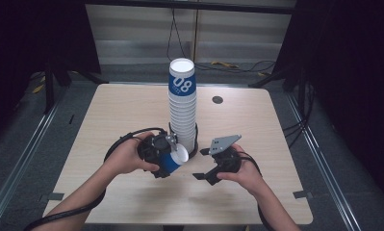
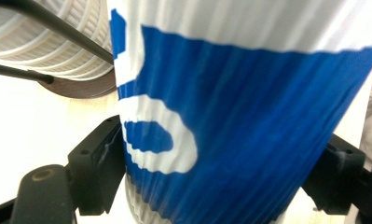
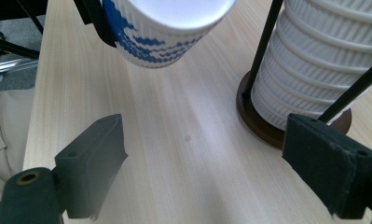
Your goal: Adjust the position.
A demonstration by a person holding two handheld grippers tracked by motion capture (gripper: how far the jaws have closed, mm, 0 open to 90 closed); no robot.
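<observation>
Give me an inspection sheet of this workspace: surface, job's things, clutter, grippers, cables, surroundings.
Surface: light wooden table, bare apart from a small dark disc near its far edge.
Job's things: tall stack of cups in a rod holder on a dark round base; one blue-and-white cup held tilted beside it.
Clutter: nothing seen.
Grippers: left gripper shut on the cup; right gripper open, empty, low over the table.
Cables: black cable looping from the left gripper; more across the floor behind.
Surroundings: dark curtains, metal floor rails.
</observation>
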